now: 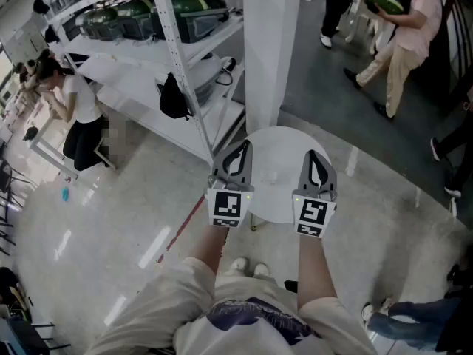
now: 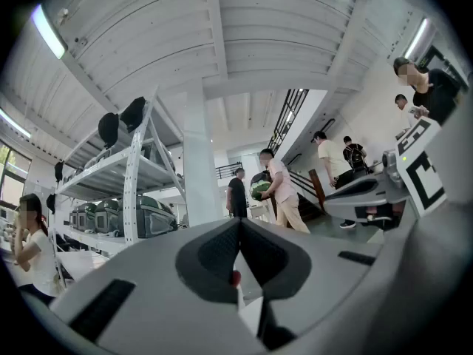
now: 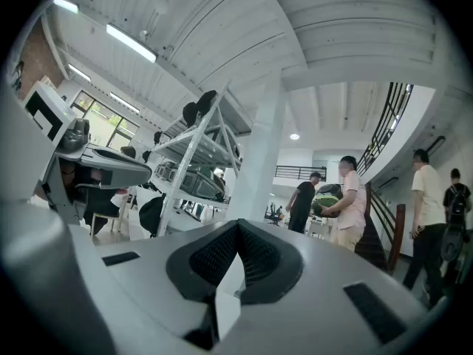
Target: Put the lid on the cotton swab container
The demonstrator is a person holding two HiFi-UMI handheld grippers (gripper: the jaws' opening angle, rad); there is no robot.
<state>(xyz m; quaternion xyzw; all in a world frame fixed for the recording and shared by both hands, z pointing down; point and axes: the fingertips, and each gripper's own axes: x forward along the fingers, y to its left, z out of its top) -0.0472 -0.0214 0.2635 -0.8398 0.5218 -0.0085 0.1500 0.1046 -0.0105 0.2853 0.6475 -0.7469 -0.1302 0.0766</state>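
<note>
White round table (image 1: 284, 145): faint pale container (image 1: 272, 174) (blurry).

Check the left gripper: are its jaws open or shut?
Shut. The grey left gripper has its two dark-padded jaws meeting tip to tip in the left gripper view, with nothing between them.
</note>
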